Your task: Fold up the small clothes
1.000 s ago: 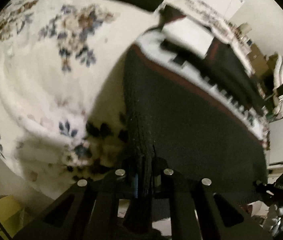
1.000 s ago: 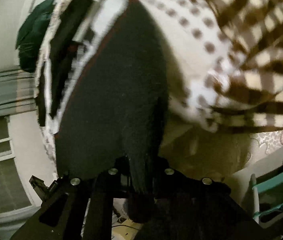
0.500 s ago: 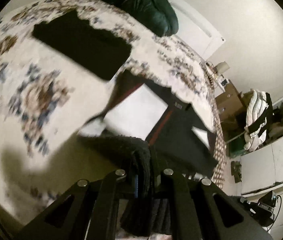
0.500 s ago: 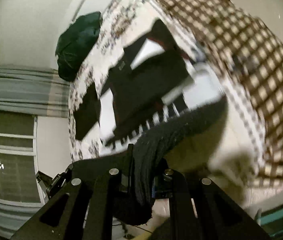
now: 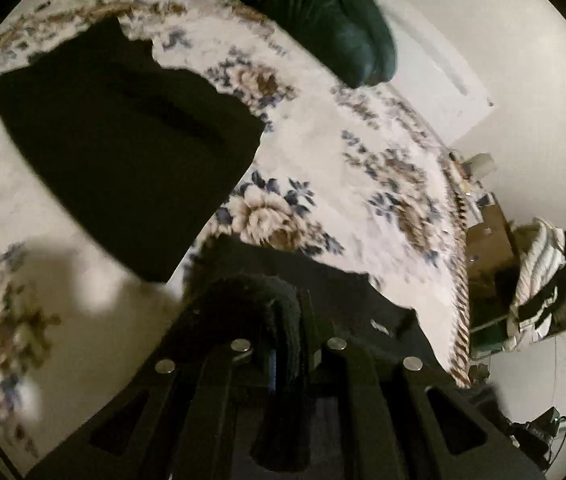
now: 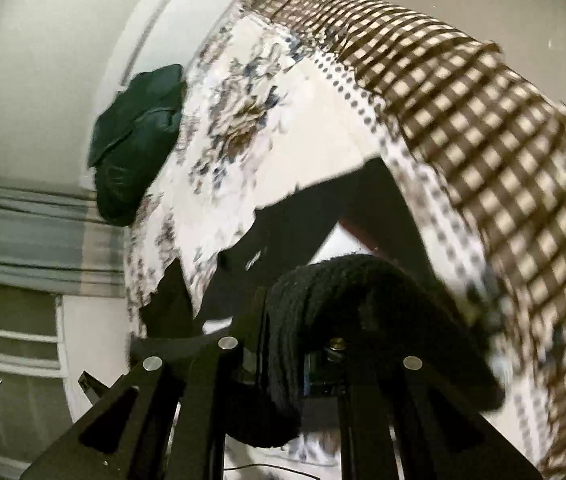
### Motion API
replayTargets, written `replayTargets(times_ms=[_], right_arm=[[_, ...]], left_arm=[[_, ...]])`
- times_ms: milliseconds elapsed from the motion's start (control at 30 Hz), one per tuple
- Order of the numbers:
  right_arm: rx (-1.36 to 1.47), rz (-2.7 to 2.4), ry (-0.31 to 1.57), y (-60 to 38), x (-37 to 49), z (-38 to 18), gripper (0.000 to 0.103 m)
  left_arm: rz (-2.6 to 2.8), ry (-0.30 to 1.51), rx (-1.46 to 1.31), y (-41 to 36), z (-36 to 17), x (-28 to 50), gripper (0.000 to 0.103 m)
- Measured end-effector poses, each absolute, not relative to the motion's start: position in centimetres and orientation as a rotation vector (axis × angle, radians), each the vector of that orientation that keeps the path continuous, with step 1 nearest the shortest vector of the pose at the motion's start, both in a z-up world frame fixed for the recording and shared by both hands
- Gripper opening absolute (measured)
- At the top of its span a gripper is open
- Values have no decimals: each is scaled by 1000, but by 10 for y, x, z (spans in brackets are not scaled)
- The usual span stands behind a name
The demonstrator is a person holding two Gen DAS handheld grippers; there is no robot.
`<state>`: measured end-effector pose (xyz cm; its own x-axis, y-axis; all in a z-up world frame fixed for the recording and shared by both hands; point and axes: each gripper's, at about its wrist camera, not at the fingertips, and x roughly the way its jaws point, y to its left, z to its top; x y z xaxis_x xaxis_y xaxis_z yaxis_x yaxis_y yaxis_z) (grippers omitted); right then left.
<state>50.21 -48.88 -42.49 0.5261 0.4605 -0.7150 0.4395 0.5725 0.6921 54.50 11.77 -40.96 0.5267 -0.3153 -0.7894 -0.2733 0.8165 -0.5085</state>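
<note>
**Knit garment pinched at two edges above the bed**

Knitwear, dark and thick, is the thing being handled: the dark knit garment point(image 5: 279, 308) bunches into a ribbed roll between the jaws of the left gripper point(image 5: 289, 354), which are pressed together on it, the cloth spilling down between the fingers. Another part of the same fabric point(image 6: 323, 292) arches as a heavy fold through the right gripper point(image 6: 283, 356), whose jaws are likewise clamped on it. The garment hangs from both grips over the near part of the bed, with more of its dark cloth, bearing a small pale label, lying flat on the cover just beyond the left gripper.

Beyond it, the left wrist view shows a folded black cloth point(image 5: 123, 160) lying flat on the floral bedspread point(image 5: 323, 140), well apart from the held garment. A dark green pillow point(image 5: 331, 16) sits at the far end of the bed against the pale wall. In the right wrist view a brown checked blanket point(image 6: 503, 140) covers the bed's right side, bordered by a dotted strip. Striped curtains point(image 6: 23, 236) and a window appear at the left of that view. Both views are blurred.
</note>
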Motion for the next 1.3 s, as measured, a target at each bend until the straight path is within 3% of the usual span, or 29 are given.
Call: replayTargets(times_ms=[233,300,400,467,500,667,800,967,1100,1300], right_arm=[[1086,-74,1186,-501,599,-501,13],[1168,-88,1207,-510,611,-521,19],[1295,-83,1133,-526,618,-538,41],[1332,-71,1067,-535,618,-534,80],[1319,-69,1045,-538,618,-528,86],[1106,-31,1063,-529,618,-492,88],[866,-73,1081,-509,588,-462,88],[676,-178,1134,-488,518,-448,88],[758,-250,1168,-488,454,-458,88],[1014,-294,1203,-490,387,-503,88]], left_arm=[[-1,1204,-618,115,-471,616,7],[-13,1247,-660,118,-480,625,11],[-54,1253,-688,120,-474,628,17],[-78,1251,-684,118,-469,628,25],[-91,1251,-694,117,-468,628,26],[-110,1236,-766,119,-458,620,27],[-183,1178,-794,114,-420,603,29],[-155,1066,-789,112,-371,570,45],[-77,1047,-651,95,-358,522,45],[59,1174,-630,80,-416,454,45]])
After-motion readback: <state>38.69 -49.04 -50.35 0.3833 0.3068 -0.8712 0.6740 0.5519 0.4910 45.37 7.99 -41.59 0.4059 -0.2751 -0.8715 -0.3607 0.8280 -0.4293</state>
